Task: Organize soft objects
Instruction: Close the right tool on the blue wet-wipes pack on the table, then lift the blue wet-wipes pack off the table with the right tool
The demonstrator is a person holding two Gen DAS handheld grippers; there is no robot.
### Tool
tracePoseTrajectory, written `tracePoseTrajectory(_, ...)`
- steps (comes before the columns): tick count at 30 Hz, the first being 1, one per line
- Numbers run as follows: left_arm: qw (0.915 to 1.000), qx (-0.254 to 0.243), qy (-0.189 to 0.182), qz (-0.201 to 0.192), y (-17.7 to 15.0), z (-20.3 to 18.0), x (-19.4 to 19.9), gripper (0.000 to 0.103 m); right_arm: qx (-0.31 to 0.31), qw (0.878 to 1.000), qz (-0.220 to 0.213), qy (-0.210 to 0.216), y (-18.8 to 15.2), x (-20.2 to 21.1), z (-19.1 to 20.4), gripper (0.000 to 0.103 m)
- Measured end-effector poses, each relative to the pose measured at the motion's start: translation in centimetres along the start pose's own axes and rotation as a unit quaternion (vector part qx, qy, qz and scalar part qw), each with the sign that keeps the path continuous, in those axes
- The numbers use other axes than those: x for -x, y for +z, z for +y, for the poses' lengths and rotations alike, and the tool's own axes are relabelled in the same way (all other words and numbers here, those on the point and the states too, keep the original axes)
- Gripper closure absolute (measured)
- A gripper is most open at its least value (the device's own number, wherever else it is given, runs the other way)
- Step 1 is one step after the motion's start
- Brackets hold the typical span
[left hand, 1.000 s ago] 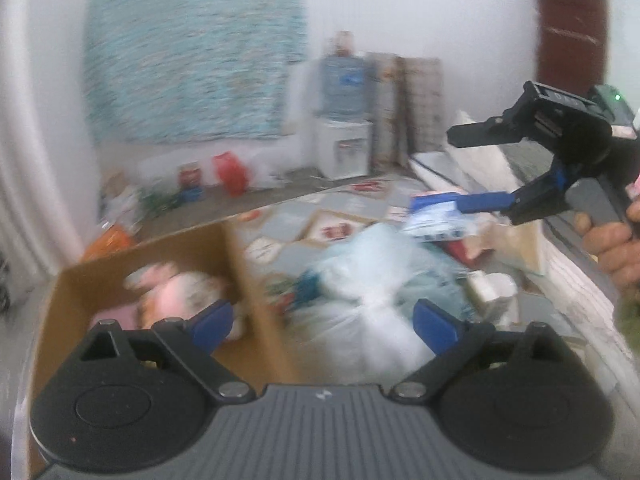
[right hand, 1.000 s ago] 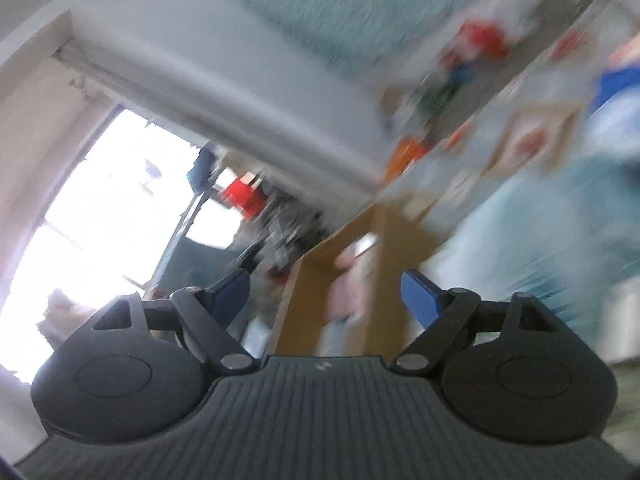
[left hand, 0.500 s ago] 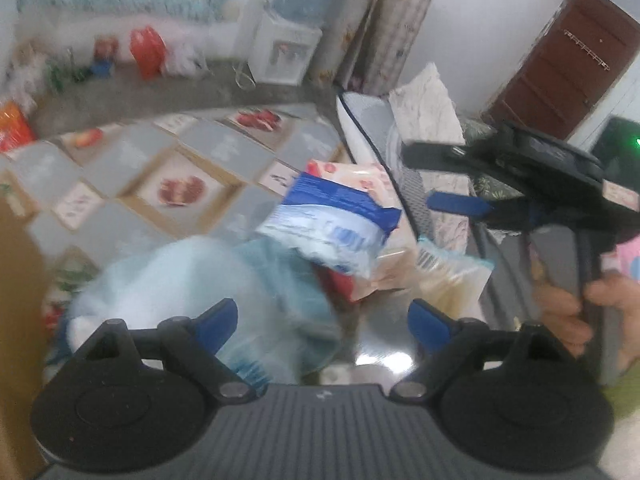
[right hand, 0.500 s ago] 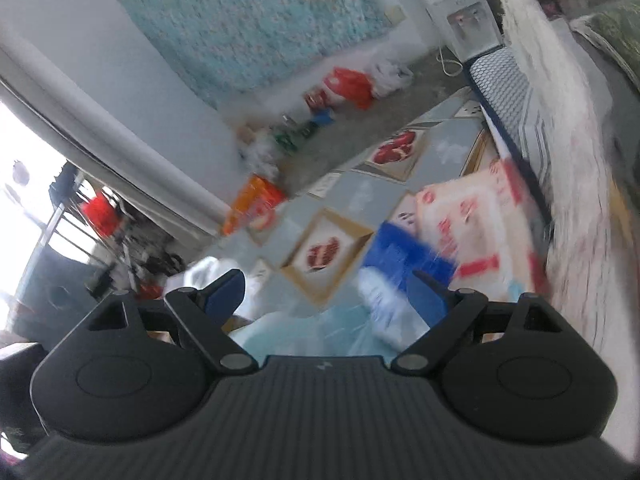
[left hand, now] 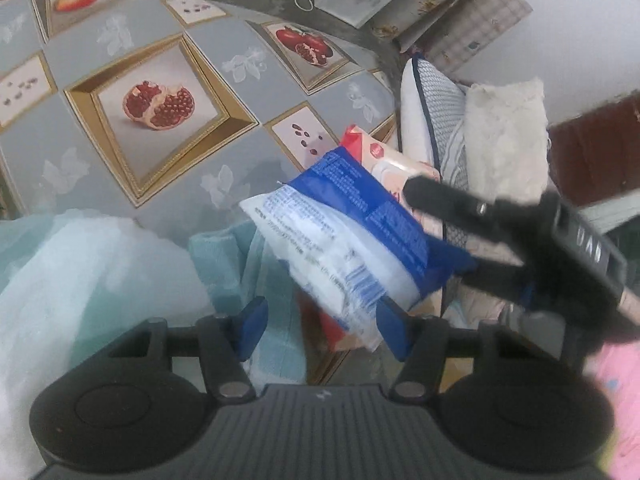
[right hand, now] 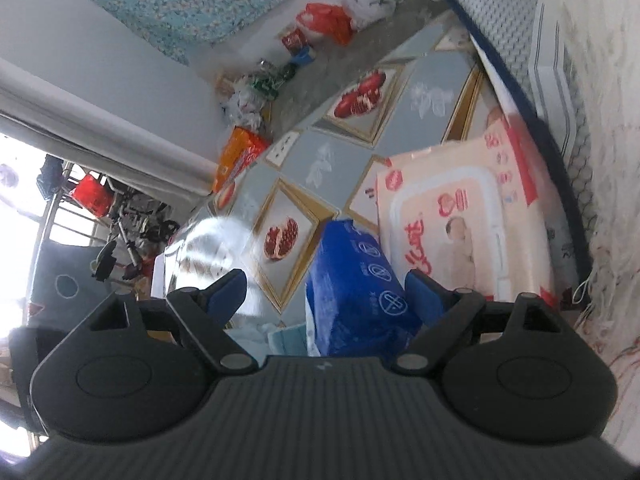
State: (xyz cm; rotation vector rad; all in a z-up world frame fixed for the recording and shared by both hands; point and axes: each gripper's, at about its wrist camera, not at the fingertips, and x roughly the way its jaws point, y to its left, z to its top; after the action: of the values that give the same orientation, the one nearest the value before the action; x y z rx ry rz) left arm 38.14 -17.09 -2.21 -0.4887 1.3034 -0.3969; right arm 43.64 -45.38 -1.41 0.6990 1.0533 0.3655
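Observation:
A blue and white soft pack (left hand: 352,240) lies tilted on a pile of pale blue cloth (left hand: 100,264) and a pink wet-wipe pack (left hand: 392,164). My left gripper (left hand: 320,326) is open just in front of its lower end. My right gripper (right hand: 326,292) is open, its right finger beside the blue pack (right hand: 356,292); in the left wrist view it (left hand: 520,236) reaches in from the right, with the pack's right end against it. The pink wipe pack (right hand: 460,216) lies just beyond.
A mat with pomegranate pictures (left hand: 160,104) covers the floor. A mesh cushion (left hand: 432,120) and a fluffy cream cushion (left hand: 504,140) lie at the right. Bags and clutter (right hand: 320,24) sit along the far wall. An orange pack (right hand: 240,152) lies by the curtain.
Both grippers have swung away from the cardboard box and moved down close to the blue and white pack. Both stay open.

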Motion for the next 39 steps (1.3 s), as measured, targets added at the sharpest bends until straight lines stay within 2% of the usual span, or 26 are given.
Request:
tracePoseTrajectory(4, 0.9999, 0.006, -0.011, 0.006, 0.6, -0.5, -0.9, 0.043, 0.000, 1.000, 0.012, 0.007, -0.5, -0.4, -0.6, 0.027)
tracePoseTrajectory(8, 1.0000, 0.003, -0.005, 0.004, 0.8, -1.4, -1.3, 0.042, -0.005, 1.000, 0.017, 0.010, -0.8, -1.1, -1.1, 0.043)
tracePoseTrajectory(18, 0.9992, -0.028, 0.004, -0.029, 0.5, -2.1, -0.2, 0.042, 0.010, 1.000, 0.017, 0.019, -1.7, -1.4, -0.2, 0.049)
tracePoseTrajectory(27, 0.9969, -0.043, -0.029, -0.060, -0.2, -3.0, 3.9, 0.043, 0.026, 0.999, -0.009, 0.036, -2.2, 2.1, 3.2, 0.050)
tracePoseTrajectory(33, 0.9921, -0.061, -0.064, -0.089, -3.3, -4.0, 8.8, 0.043, 0.045, 0.998, -0.036, 0.039, -4.1, 7.1, 6.6, 0.051)
tracePoseTrajectory(36, 0.9893, -0.077, -0.071, -0.101, -6.3, -4.3, 11.5, 0.043, 0.052, 0.996, -0.050, 0.046, -6.7, 10.1, 8.2, 0.052)
tracePoseTrajectory(39, 0.9852, -0.099, -0.082, -0.114, -10.1, -4.3, 13.8, 0.043, 0.048, 0.994, -0.069, 0.067, -10.8, 13.1, 8.8, 0.052)
